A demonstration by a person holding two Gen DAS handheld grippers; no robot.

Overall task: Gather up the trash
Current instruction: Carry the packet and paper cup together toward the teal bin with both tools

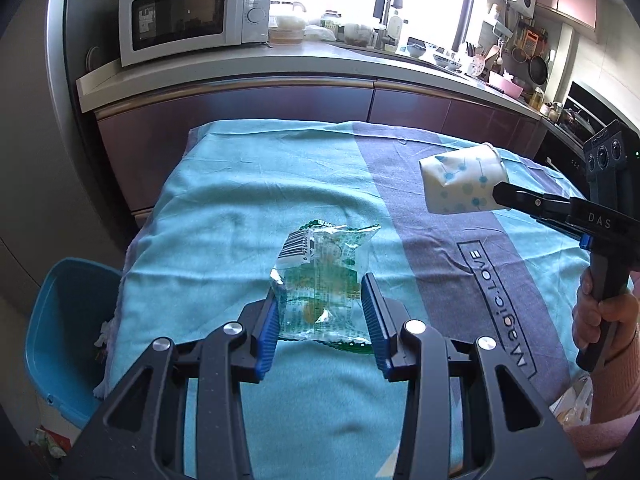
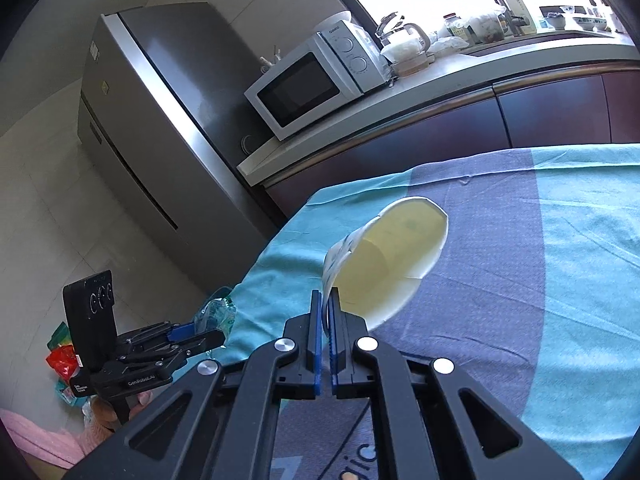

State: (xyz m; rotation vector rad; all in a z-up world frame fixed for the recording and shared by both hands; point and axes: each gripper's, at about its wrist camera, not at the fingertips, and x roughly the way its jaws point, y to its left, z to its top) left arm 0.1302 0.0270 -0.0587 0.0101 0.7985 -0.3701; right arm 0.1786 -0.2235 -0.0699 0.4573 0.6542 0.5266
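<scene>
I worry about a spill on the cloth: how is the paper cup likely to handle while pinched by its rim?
The paper cup looks empty inside, so probably light with nothing to spill. The right gripper pinches only its thin wall, so it may flex or crease. It hangs tilted, so it could pivot if swung.

bare cloth point(image 1: 224, 208) lies open toward the blue bin point(image 1: 60, 320); counter point(image 1: 240, 80) blocks beyond

Glossy crinkled plastic wrapper point(image 1: 320, 280), matt paper cup point(image 1: 464, 182) (dotted print), soft woven cloth point(image 1: 224, 208), brushed-metal fridge point(image 2: 160, 112).
</scene>
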